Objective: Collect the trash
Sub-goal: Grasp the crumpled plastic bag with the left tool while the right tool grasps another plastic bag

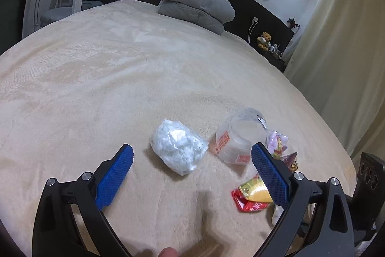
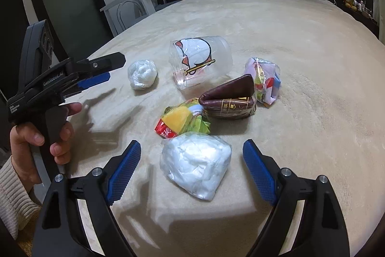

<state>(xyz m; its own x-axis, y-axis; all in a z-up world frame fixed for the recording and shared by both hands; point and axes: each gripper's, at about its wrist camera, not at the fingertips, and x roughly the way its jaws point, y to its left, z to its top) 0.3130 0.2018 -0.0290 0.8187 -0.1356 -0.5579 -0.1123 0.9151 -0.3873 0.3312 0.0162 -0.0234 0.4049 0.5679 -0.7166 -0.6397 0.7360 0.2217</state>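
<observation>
Right wrist view: we see a white plastic wad (image 2: pixel 196 165) on the bed (image 2: pixel 300 78), between our wide-open right gripper (image 2: pixel 191 155) fingers, untouched. Left gripper (image 1: pixel 192 155), also wide, faces a smaller wad (image 1: pixel 178 146) beside a clear cup (image 1: pixel 237 139).

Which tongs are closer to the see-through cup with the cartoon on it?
Left. The left tongs hang open just short of the cup, one tip overlapping it in view. The right tongs are farther back, open around a big white plastic wad.
</observation>
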